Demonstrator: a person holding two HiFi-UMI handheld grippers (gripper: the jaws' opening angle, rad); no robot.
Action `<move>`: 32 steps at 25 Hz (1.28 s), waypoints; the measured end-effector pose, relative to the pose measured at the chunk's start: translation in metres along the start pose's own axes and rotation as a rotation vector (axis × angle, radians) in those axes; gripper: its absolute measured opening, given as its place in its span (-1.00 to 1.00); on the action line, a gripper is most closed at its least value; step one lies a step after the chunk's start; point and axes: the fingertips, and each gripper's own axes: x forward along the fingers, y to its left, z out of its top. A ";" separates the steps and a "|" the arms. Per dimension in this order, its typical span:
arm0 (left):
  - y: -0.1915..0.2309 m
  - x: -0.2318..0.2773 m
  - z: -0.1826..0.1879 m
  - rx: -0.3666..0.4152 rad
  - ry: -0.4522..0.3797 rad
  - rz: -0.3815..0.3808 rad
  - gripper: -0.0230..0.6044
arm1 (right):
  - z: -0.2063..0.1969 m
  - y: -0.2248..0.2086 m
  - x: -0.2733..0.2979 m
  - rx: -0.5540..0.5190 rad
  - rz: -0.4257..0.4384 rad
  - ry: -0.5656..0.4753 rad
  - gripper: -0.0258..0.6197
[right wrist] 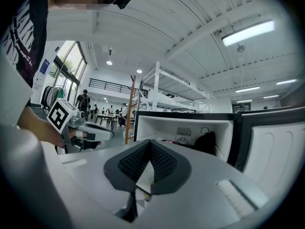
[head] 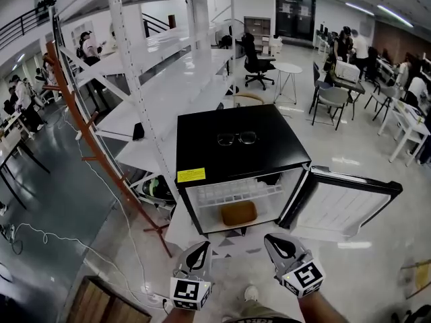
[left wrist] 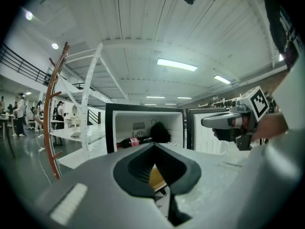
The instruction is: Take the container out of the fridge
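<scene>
Fridge [head: 269, 155] open | container [head: 239, 212] inside, bottle [left wrist: 131, 142] above | glasses [head: 237, 138] on top | left gripper [head: 199, 247], right gripper [head: 275, 241]: jaws closed, empty

Fridge [head: 222, 160]: black shell, white interior and door lining, with a yellow label [head: 191, 175] at the 7 o'clock corner of its top. Container [head: 238, 213] inside: amber-brown. Shelving [head: 182, 79] at 11 o'clock: white.

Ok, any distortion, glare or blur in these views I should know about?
Head view: fisheye bows the shelving; glare on the floor beside the fridge; container evenly lit. Left gripper view: dark round vignette, bright ceiling light. Right gripper view: same vignette, mosaic patch at top.
</scene>
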 end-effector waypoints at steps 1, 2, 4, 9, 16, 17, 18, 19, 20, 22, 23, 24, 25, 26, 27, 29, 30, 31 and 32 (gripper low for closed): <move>0.001 0.002 0.001 0.001 0.001 0.000 -0.92 | 0.000 -0.002 0.002 0.001 0.001 -0.002 -0.84; 0.001 0.004 0.002 0.002 0.002 0.000 -0.92 | 0.001 -0.004 0.004 0.002 0.001 -0.004 -0.84; 0.002 0.010 0.003 0.002 0.001 0.000 -0.92 | 0.002 -0.009 0.006 0.002 0.000 -0.003 -0.84; 0.003 0.021 0.009 0.003 -0.006 0.002 -0.92 | 0.005 -0.021 0.012 0.002 -0.002 -0.004 -0.84; 0.006 0.039 0.012 -0.002 -0.016 0.004 -0.92 | 0.004 -0.037 0.023 -0.008 0.004 0.000 -0.84; 0.007 0.040 0.012 -0.003 -0.016 0.005 -0.92 | 0.004 -0.039 0.025 -0.010 0.007 0.002 -0.84; 0.008 0.042 0.012 -0.003 -0.015 0.006 -0.92 | 0.003 -0.040 0.027 -0.010 0.009 0.004 -0.84; 0.009 0.044 0.012 -0.004 -0.015 0.006 -0.92 | 0.002 -0.041 0.030 -0.010 0.011 0.006 -0.84; 0.010 0.046 0.012 -0.004 -0.015 0.007 -0.92 | 0.001 -0.042 0.032 -0.011 0.014 0.010 -0.84; 0.012 0.049 0.014 -0.005 -0.017 0.011 -0.92 | 0.000 -0.045 0.037 -0.012 0.019 0.018 -0.84; 0.014 0.050 0.015 -0.005 -0.019 0.016 -0.92 | -0.001 -0.046 0.039 -0.013 0.022 0.022 -0.84; 0.015 0.051 0.016 -0.005 -0.021 0.020 -0.92 | -0.003 -0.048 0.041 -0.015 0.024 0.025 -0.84; 0.016 0.052 0.017 -0.005 -0.024 0.024 -0.92 | -0.004 -0.050 0.044 -0.016 0.025 0.028 -0.84; 0.017 0.053 0.018 -0.005 -0.027 0.028 -0.92 | -0.004 -0.052 0.045 -0.017 0.026 0.029 -0.84; 0.018 0.054 0.019 -0.005 -0.029 0.031 -0.92 | -0.005 -0.054 0.047 -0.019 0.026 0.030 -0.84; 0.020 0.055 0.021 -0.005 -0.032 0.036 -0.92 | -0.007 -0.056 0.050 -0.023 0.028 0.034 -0.84; 0.020 0.055 0.022 -0.005 -0.032 0.039 -0.92 | -0.008 -0.057 0.052 -0.025 0.030 0.038 -0.84; 0.021 0.056 0.022 -0.005 -0.032 0.043 -0.92 | -0.010 -0.058 0.054 -0.026 0.032 0.043 -0.84; 0.021 0.056 0.023 -0.005 -0.033 0.045 -0.92 | -0.013 -0.059 0.055 -0.025 0.034 0.049 -0.84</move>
